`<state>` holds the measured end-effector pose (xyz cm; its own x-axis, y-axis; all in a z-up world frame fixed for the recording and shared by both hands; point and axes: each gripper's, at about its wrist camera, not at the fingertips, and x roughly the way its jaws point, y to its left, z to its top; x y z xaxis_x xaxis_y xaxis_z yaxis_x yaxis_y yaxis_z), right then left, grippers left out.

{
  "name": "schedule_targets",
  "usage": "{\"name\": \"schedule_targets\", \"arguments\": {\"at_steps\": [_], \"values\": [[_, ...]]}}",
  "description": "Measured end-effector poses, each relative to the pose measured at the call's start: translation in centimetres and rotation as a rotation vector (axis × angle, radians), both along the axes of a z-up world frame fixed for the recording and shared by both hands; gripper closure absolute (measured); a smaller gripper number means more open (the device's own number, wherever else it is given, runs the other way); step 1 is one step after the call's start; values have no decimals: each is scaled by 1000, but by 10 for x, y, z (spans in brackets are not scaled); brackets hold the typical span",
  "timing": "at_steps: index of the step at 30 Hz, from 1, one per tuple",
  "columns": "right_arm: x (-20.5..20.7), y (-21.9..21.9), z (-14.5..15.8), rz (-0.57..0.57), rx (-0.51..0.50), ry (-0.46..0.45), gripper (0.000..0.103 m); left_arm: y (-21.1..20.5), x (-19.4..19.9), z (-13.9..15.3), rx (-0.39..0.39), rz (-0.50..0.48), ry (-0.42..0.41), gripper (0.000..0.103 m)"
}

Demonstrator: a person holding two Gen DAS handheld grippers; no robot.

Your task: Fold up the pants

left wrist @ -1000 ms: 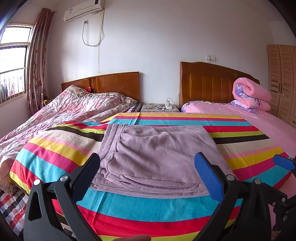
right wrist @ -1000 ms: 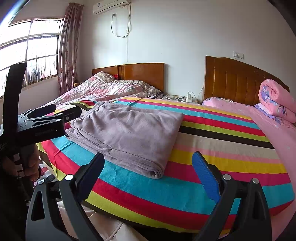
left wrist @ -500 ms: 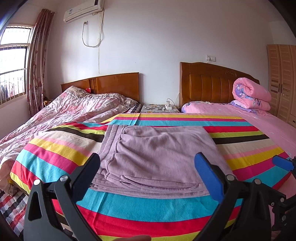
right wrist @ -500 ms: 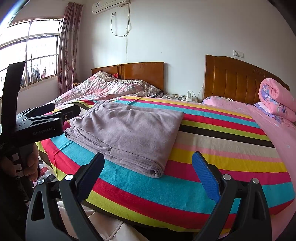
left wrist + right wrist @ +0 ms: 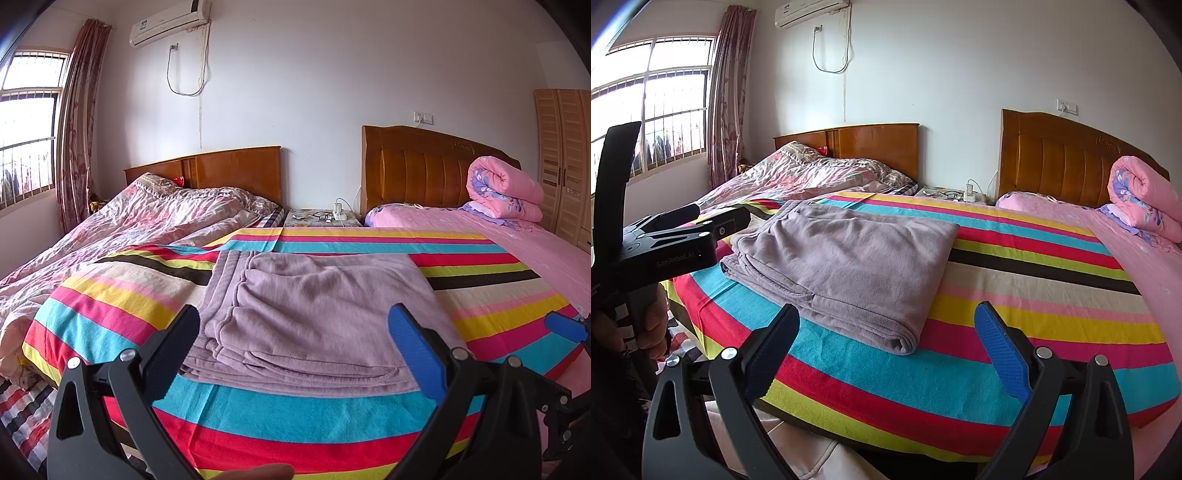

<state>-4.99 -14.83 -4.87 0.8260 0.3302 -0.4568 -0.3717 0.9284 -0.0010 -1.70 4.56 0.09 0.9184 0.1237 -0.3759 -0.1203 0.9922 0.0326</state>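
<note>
both tools hang above the near edge of the bed, empty. left gripper (image 5: 293,349) has its jaws spread wide, one black finger and one blue, nothing between them, with the folded pants showing in the gap. right gripper (image 5: 886,343) is spread just as wide and grips nothing; it sits to the right of the pile, over bare stripes.

striped sheet (image 5: 1034,306) covers the bed in bands of red, turquoise, yellow, pink, cream and black. on it, toward its left side, lie the mauve fleece pants (image 5: 846,258), folded into a flat stacked rectangle with layered edges facing the near-left corner and a rounded fold at the right.

behind, a floral quilt (image 5: 147,225) is rumpled on the far-left bed. a rolled pink duvet (image 5: 506,194) rests by the right headboard. a hand (image 5: 652,325) holds the left tool's handle.
</note>
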Motion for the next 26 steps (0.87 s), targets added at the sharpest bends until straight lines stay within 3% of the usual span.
{"name": "schedule_targets", "arguments": {"at_steps": [16,26], "values": [[1,1,-2,7,-2,7,11,0,0,0,17,48,-5,1],[2,-3,-3,-4,14,5,11,4,5,-6,5,53,39,1]]}}
